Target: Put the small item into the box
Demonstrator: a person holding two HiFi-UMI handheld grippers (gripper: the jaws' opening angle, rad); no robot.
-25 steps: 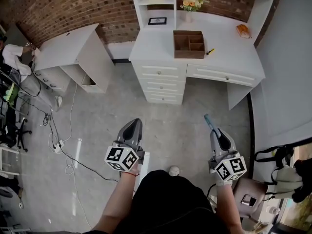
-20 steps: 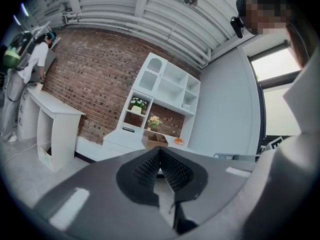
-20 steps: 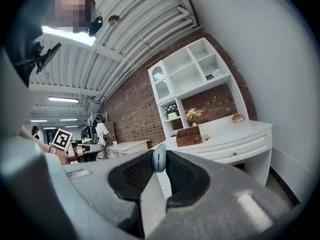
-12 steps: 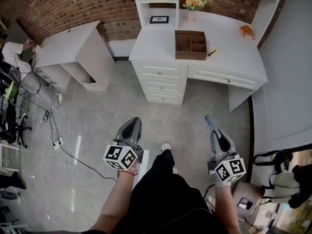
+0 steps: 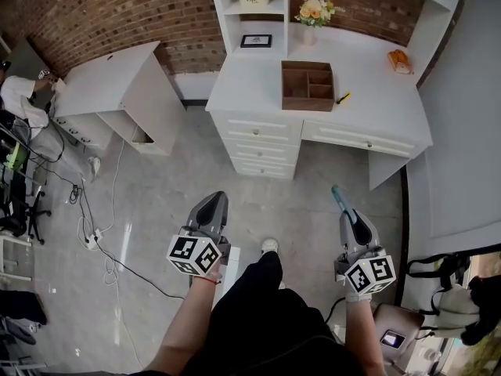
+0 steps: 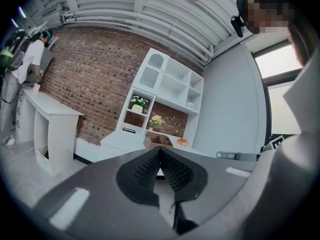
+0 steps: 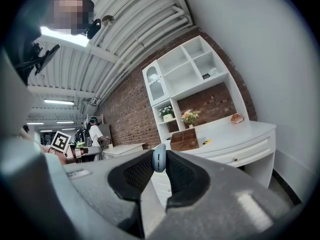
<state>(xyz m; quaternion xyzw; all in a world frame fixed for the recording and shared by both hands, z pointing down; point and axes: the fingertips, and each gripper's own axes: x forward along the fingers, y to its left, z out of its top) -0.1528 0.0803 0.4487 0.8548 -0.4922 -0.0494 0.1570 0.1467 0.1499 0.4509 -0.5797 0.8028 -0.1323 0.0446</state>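
Note:
A brown wooden box point(image 5: 307, 85) with compartments stands on the white desk point(image 5: 368, 120) far ahead; in the right gripper view the box point(image 7: 184, 139) shows beyond the jaws. My right gripper point(image 5: 350, 216) is shut on a slim blue-grey item point(image 5: 337, 196), whose rounded end point(image 7: 159, 158) pokes out between the pads. My left gripper point(image 5: 212, 204) hangs level with it over the floor, its jaws closed tip to tip point(image 6: 160, 152) with nothing between them. Both grippers are well short of the desk.
A yellow pen-like item point(image 5: 343, 98) lies right of the box and an orange object point(image 5: 400, 60) at the desk's back right. A flower vase point(image 5: 313, 12) and shelf unit point(image 5: 250, 6) stand behind. A second white desk point(image 5: 117, 77) is left; cables point(image 5: 102, 241) cross the floor.
The view has crept toward the desk, and a foot has stepped forward between the grippers. Both grippers keep the same pose, the right one still holding the blue-grey item.

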